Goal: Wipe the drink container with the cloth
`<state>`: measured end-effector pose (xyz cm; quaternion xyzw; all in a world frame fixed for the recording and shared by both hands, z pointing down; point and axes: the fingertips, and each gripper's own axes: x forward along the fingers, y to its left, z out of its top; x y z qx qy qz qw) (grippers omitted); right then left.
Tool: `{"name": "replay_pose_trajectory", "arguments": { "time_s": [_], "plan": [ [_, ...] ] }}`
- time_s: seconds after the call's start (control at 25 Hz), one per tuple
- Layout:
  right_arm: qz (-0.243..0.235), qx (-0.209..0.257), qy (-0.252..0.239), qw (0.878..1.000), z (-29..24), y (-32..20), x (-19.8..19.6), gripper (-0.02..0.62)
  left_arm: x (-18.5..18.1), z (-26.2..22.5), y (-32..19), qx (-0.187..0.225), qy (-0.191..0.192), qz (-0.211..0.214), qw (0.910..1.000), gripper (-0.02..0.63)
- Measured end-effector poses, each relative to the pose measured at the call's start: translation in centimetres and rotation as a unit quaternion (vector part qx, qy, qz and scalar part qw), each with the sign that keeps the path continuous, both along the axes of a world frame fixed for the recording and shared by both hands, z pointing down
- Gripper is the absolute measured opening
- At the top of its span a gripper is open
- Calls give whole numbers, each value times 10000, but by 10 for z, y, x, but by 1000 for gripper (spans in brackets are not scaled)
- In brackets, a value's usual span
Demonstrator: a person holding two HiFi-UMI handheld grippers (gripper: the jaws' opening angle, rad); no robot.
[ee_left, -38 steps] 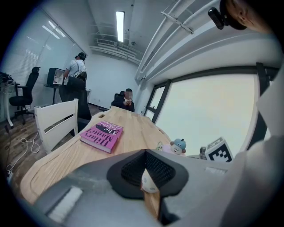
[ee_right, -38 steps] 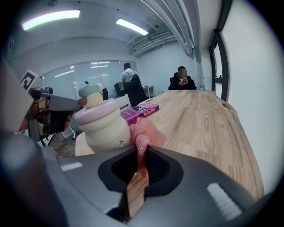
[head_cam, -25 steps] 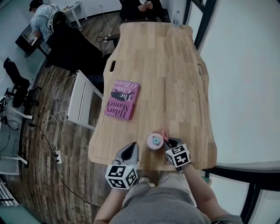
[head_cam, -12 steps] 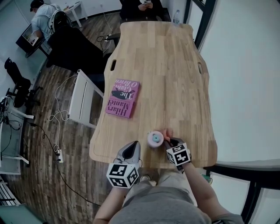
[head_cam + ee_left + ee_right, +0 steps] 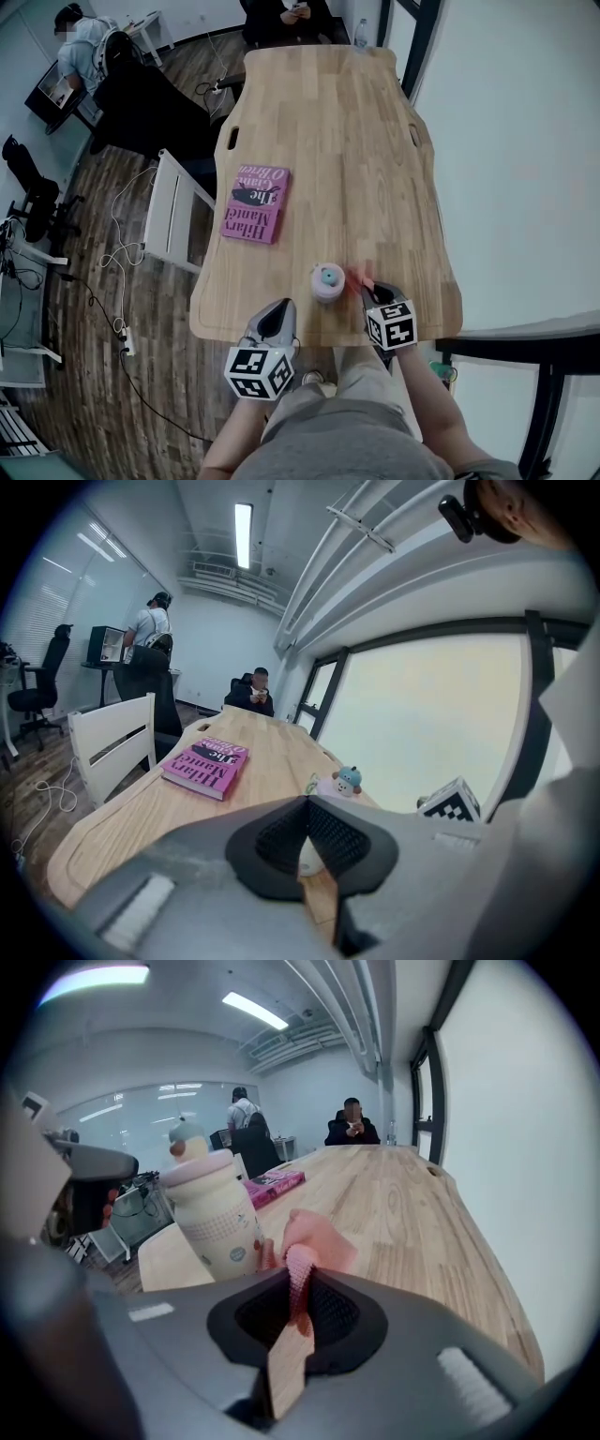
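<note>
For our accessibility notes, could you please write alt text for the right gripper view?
The right gripper is shut on a pink cloth next to a cream drink container on a wooden table. A pink book lies farther back, and a person sits at its far end.

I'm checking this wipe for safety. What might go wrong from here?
The bottle stands free: the left gripper is shut and apart from it, so a push from the cloth might tip or slide it. It stands near the table's near edge, so it might fall off. The right gripper pinches only a narrow bit of the cloth, which might slip out.
</note>
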<state>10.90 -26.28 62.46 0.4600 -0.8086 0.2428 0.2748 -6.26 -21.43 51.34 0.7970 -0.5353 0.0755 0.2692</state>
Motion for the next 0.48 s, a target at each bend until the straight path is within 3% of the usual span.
{"name": "replay_pose_trajectory", "arguments": {
  "time_s": [0.48],
  "plan": [
    [533,938,-316,9937,-82,17,7,31,-5,-13,31,165,23,78,9998,-3]
  ]
}}
